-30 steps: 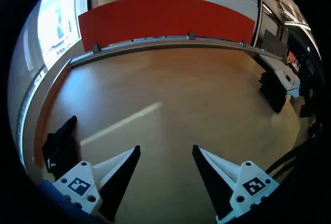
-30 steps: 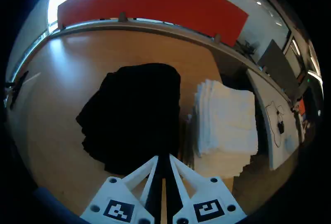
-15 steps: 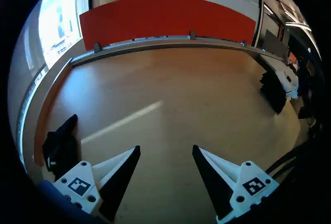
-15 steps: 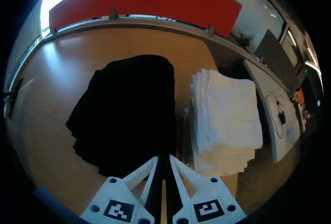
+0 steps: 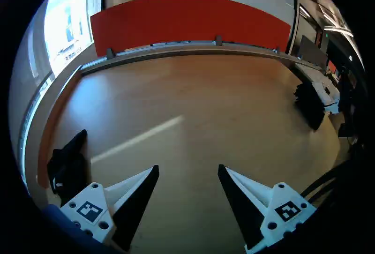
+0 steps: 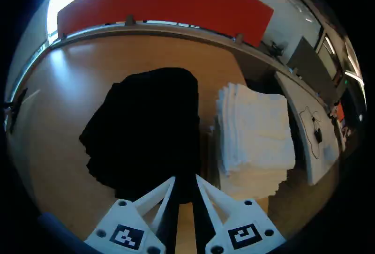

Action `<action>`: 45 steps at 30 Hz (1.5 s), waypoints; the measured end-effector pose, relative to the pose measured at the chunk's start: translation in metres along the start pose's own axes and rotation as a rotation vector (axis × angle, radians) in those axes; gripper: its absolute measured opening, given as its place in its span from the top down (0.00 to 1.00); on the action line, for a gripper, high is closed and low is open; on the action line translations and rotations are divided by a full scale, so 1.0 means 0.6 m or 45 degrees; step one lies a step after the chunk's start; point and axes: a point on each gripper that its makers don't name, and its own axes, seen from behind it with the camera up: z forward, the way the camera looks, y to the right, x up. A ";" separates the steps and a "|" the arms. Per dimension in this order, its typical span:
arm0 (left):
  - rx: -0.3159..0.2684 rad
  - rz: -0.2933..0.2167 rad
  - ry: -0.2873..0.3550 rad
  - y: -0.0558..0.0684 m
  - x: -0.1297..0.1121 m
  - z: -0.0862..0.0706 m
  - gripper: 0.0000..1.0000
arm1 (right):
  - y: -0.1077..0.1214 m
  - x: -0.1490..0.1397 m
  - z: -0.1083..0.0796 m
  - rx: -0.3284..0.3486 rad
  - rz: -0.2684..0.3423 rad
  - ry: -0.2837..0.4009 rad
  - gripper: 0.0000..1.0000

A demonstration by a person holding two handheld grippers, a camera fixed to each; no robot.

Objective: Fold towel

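Black towels (image 6: 145,127) and white towels (image 6: 255,137) are stacked side by side on the counter (image 6: 56,113), the black stack's edge neared by narrowly parted fingers (image 6: 151,201).

Table (image 5: 197,94) was tan wood grain with one pale streak. Back panel (image 5: 187,19), top of frame, was solid red. Towel stacks: one black (image 6: 145,127), one white (image 6: 255,132). Cloth (image 5: 68,167), lower left, was black. Left gripper (image 5: 188,166) and right gripper (image 6: 185,179) were white with black inner faces and black-and-white square tags.
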 end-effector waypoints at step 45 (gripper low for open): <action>0.040 -0.054 0.216 -0.053 0.085 -0.015 0.06 | -0.148 0.210 -0.138 -0.008 0.003 0.548 0.11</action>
